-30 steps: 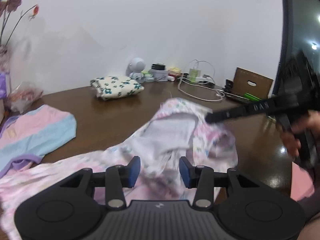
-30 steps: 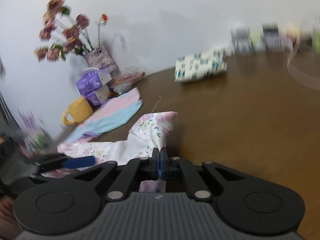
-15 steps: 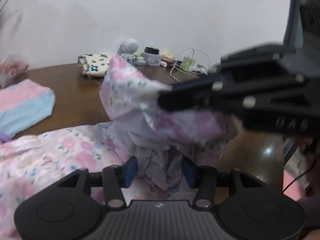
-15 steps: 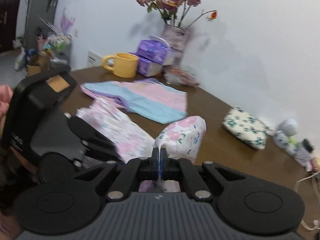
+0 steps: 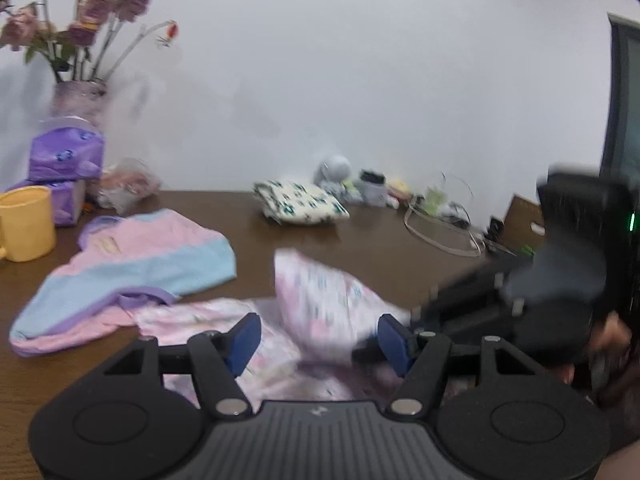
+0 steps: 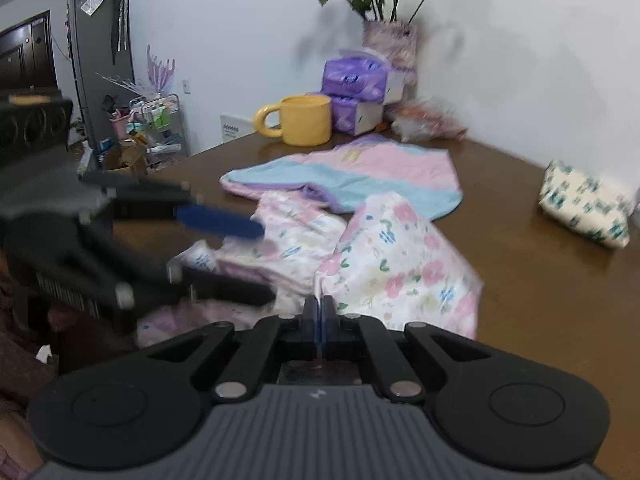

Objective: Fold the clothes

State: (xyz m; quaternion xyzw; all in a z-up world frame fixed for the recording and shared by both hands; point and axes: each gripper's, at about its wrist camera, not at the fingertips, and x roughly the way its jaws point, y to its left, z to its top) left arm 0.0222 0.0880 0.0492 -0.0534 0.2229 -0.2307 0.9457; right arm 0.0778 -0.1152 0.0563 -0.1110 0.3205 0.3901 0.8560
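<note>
On the far left of the brown tabletop stand a yellow mug and purple tissue packs, with a flower vase behind them; a swinging sleeve or a wide sweep of either tool could knock the mug or tip the vase. Just right of them lies a pink-and-blue garment, flat and unfolded, its lower hem touching the floral garment, which is the piece in hand. If the floral cloth is dragged, it may pull that neighbour along and rumple it.

The left tool is released, its blue pads spread wide above the floral cloth and gripping nothing. Should it clench too low, it may catch several layers at once and spoil the fold.

The right tool is clenched on an edge of the floral garment, lifting a fold that drapes over the rest of the heap near the tabletop's front. Only a thin edge appears pinched, so I judge it could slip out under a quick pull, and the raised flap would then collapse crooked.

Farther right, near the wall, a folded cream print garment sits well apart, with loose cables beyond that a trailing hem might snag.
</note>
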